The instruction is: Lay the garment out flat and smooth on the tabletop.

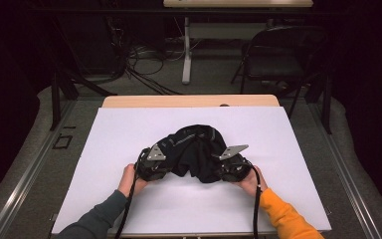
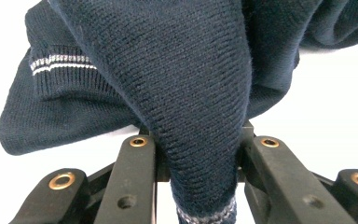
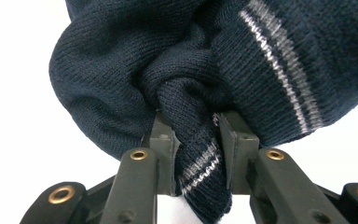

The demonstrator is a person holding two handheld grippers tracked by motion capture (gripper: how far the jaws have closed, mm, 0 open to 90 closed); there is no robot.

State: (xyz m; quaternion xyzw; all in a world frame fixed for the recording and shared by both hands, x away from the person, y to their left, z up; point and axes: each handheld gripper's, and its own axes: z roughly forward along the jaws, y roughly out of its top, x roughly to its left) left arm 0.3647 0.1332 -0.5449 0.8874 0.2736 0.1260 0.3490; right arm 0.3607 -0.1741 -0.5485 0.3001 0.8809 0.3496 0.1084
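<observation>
- At far left of the high view, a grey-green sleeve [image 1: 97, 219] comes in from the bottom edge, cut off below the elbow; its hand [image 1: 131, 179] wraps the left gripper [image 1: 160, 162], whose jaw tips are lost under dark cloth.
- Seen from the left gripper view, that gripper is clamped on a thick fold of the sweater [image 2: 191, 93] — the fold fills the gap between the jaws and runs out of frame below, a grey-striped cuff just showing at the edge.
- Between the two grippers the sweater [image 1: 197, 149] sits bunched in a mound on the white table [image 1: 129, 129], near its middle; its shape is hard to read, black on black.
- Right of the mound, the right gripper [image 1: 228, 162] also disappears into the cloth.
- Its own view shows the jaws pinching a twisted, striped hem of the sweater [image 3: 200, 158].
- At far right, an orange sleeve [image 1: 283, 216] leaves the frame at the bottom.
</observation>
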